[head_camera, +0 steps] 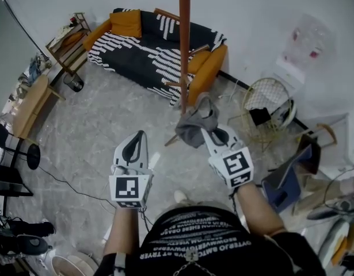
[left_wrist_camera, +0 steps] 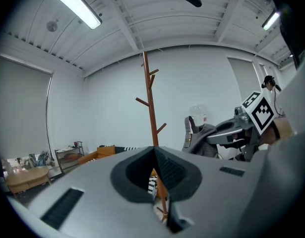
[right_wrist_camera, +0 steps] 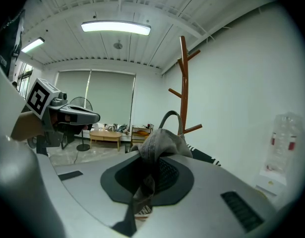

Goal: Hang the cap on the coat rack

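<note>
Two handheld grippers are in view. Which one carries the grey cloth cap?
The right gripper: its jaws are shut on the grey cloth cap. The left gripper has its jaws together with nothing between them.

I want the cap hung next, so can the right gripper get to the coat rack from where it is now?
Probably yes. The right gripper is shut on the cap, and the coat rack stands ahead of it with nothing between them. The left gripper is off to the side, out of the way.

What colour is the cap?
The cap is grey. The right gripper view shows it best.
</note>
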{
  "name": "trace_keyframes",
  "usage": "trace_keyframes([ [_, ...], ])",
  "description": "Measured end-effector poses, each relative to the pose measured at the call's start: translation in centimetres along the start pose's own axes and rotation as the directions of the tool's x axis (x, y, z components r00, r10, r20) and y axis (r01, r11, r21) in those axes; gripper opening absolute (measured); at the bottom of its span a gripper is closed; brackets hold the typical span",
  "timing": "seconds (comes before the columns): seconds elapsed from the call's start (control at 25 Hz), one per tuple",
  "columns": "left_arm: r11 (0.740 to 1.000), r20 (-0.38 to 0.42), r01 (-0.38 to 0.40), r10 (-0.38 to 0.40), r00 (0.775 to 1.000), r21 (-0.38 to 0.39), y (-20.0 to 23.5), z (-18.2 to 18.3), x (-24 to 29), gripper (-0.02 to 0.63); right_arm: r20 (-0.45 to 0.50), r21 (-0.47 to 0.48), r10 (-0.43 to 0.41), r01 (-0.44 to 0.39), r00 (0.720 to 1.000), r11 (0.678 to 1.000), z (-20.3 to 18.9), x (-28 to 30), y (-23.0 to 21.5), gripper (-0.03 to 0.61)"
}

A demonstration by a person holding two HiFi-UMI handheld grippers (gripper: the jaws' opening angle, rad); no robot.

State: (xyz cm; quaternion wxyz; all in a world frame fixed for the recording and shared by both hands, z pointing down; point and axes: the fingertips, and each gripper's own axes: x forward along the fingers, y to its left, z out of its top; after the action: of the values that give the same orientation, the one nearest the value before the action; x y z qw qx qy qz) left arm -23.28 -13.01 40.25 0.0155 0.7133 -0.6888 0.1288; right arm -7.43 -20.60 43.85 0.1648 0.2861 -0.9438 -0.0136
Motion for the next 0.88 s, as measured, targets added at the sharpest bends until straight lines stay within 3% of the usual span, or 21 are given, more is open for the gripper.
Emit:
trace_keyframes([
  [0.4,0.999,0.013,0.028,-0.028,1.000,-0.016,0.8,-0.6,0.1,-0.006,-0.019,-0.019,-0.033,0.033,0.999,0.999,0.3,-0.2,0.8,0.017],
  [0.88,0.999,0.000,0.027,-0.027,1.000,-0.021,-0.5,-0.8,-0.1,-0.006,-0.031,-0.026,-0.003,0.002,1.000,1.000,-0.1,-0.6,0.8,0.017],
])
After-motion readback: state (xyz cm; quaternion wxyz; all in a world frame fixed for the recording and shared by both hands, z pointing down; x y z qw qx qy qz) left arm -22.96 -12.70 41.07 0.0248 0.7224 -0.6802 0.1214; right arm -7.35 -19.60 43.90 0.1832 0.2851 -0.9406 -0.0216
